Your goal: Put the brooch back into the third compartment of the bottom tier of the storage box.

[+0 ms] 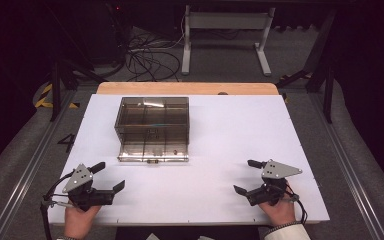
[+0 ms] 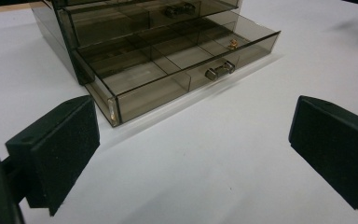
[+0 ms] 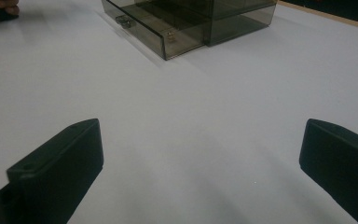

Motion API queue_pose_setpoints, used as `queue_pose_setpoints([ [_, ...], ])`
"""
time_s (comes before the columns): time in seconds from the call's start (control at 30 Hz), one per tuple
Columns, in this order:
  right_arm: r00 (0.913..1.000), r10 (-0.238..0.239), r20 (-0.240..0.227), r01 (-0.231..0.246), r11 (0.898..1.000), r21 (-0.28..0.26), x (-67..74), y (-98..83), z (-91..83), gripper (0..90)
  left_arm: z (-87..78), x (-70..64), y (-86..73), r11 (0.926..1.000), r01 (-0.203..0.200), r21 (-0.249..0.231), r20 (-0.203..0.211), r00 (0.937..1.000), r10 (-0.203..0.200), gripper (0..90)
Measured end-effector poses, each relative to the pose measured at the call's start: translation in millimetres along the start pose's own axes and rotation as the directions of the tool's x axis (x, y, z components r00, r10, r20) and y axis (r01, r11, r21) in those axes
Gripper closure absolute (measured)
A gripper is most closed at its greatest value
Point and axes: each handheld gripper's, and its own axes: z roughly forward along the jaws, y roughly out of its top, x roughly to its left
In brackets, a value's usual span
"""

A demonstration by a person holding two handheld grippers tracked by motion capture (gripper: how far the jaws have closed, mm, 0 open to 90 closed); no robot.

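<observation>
High view puts the smoky clear plastic drawer box [image 1: 152, 125] on the far-left part of the white table [image 1: 240, 135], well in from every edge. Its bottom drawer [image 1: 153, 154] is pulled out toward the person, divided into compartments, with a small metal knob [image 2: 219, 70] on its front. A tiny gold-coloured item [image 2: 232, 45] lies in one compartment near the drawer's end. Bare table stretches wide on the near side of the box and to its right. The left gripper [image 1: 111, 176] and right gripper [image 1: 245, 176] sit near the table's near edge, well apart from the box, black padded jaws spread wide, holding nothing.
</observation>
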Motion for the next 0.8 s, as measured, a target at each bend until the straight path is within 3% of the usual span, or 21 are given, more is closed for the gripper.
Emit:
queue_pose_setpoints([
  [0.8,1.0,0.0,0.0,0.0,1.0,-0.001,-0.1,0.0,-0.1,0.6,-0.4,0.1,0.2,0.9999,0.013,0.0,-0.009,0.9999,-0.013,1.9],
])
